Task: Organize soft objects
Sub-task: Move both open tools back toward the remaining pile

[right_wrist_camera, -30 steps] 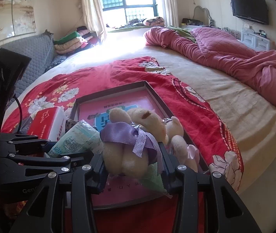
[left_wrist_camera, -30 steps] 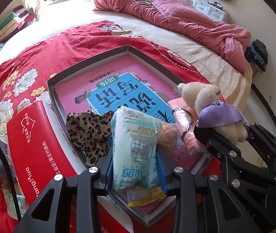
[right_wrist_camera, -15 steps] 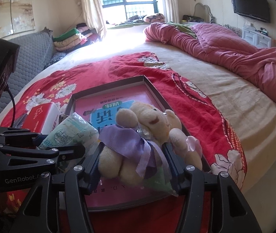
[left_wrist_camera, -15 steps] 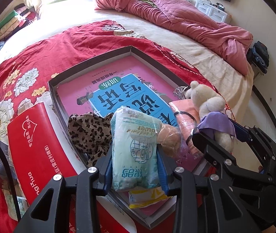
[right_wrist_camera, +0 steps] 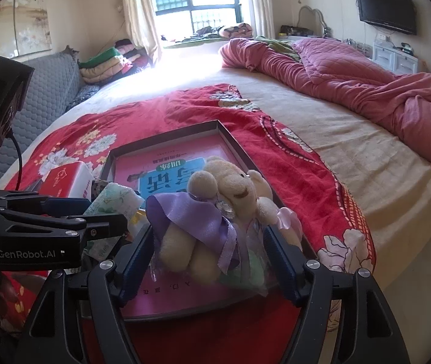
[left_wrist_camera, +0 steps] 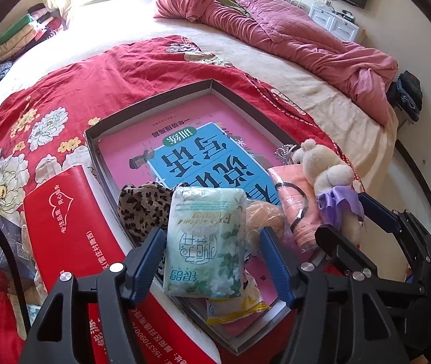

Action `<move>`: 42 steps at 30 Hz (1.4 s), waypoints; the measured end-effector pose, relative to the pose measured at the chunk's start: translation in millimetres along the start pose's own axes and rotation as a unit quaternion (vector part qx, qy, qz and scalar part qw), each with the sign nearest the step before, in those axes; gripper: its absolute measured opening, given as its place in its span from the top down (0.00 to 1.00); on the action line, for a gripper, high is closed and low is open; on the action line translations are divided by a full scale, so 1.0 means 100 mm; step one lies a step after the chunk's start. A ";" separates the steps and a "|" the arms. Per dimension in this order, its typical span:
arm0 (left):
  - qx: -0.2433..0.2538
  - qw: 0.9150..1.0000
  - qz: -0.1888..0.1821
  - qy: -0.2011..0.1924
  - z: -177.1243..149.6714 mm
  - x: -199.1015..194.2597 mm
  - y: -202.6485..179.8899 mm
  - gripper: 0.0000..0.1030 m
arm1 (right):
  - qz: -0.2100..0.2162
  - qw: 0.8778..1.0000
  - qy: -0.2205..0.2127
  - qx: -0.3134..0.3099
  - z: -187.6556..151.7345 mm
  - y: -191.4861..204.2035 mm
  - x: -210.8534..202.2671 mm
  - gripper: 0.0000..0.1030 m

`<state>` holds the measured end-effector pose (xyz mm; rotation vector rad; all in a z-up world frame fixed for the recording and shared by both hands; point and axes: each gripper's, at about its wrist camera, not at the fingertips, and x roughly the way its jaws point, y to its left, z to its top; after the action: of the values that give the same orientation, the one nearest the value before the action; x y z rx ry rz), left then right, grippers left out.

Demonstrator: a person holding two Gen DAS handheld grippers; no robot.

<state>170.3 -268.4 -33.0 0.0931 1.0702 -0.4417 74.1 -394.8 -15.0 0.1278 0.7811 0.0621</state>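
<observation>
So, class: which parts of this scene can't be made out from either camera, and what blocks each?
- Book, left wrist view: its near cover is hidden by the tissue pack and leopard cloth.
- Yellow packet, left wrist view: mostly under the tissue pack.
- Red box, left wrist view: lower print hidden by the left tool.
- Plush bear, right wrist view: covers what lies beneath it.

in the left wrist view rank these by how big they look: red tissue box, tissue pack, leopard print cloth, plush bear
1. red tissue box
2. tissue pack, though it sits nearest the camera
3. and 4. plush bear and leopard print cloth look alike; the cloth is partly hidden.
</observation>
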 end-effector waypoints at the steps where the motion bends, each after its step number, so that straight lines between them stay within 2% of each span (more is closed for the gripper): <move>1: -0.001 1.000 0.000 -0.001 0.00 -0.01 0.01 0.37 | -0.001 1.000 -0.001 -0.001 0.00 0.00 -0.01 0.27; 9: -0.019 0.999 -0.007 -0.030 -0.01 -0.25 0.12 0.32 | -0.007 1.000 -0.017 -0.003 0.02 0.04 -0.17 0.27; 22: -0.029 0.997 0.010 -0.065 -0.13 -0.72 0.30 0.29 | -0.012 0.995 -0.083 -0.048 0.20 0.37 -0.61 0.25; 34: -0.053 0.994 0.032 -0.085 -0.42 -1.14 0.62 0.29 | 0.017 0.987 -0.118 -0.108 0.29 0.88 -0.90 0.24; 42: -0.079 0.991 0.053 -0.092 -0.64 -1.36 0.97 0.27 | 0.048 0.980 -0.117 -0.152 0.29 1.29 -0.94 0.24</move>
<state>100.6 -120.3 40.1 -0.0315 0.9096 -0.2621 26.9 -279.4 89.2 -0.1166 0.5216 0.2532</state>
